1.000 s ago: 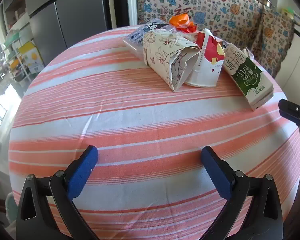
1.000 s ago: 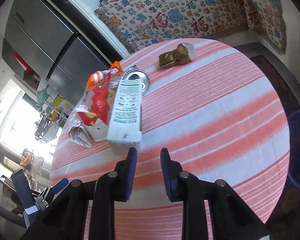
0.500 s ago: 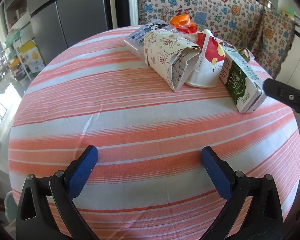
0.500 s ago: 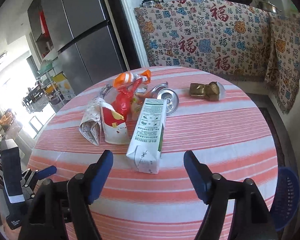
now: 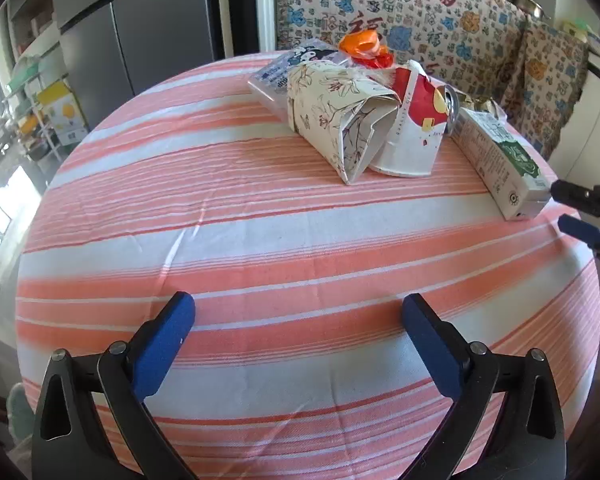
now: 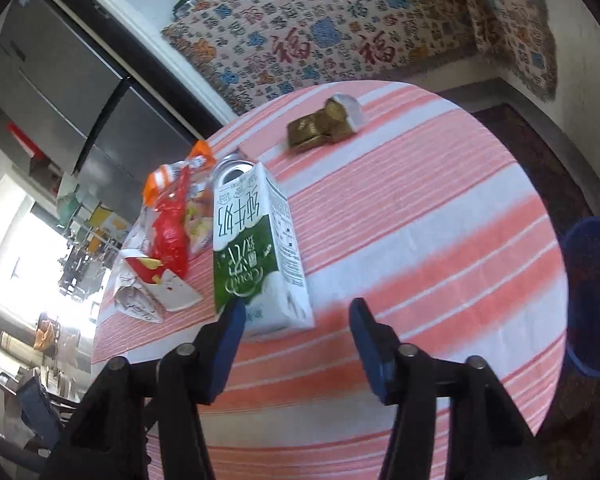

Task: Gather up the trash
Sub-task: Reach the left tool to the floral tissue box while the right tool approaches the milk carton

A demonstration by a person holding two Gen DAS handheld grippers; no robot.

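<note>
Right wrist view: green-white milk carton point(image 6: 256, 256) lies flat; right gripper point(image 6: 298, 320) half-open, closing, gripping nothing

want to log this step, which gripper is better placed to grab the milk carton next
Right. The right gripper is open with the near end of the milk carton just ahead of its fingertips; its jaws have just been closing a little. The left gripper hangs open over bare striped tablecloth, well short of the trash.

Round table's cloth point(image 5: 260, 240) striped orange-pink and white; lying milk carton point(image 6: 256, 256) green and white; far paper wrapper point(image 5: 336, 120) cream, floral-printed.
</note>
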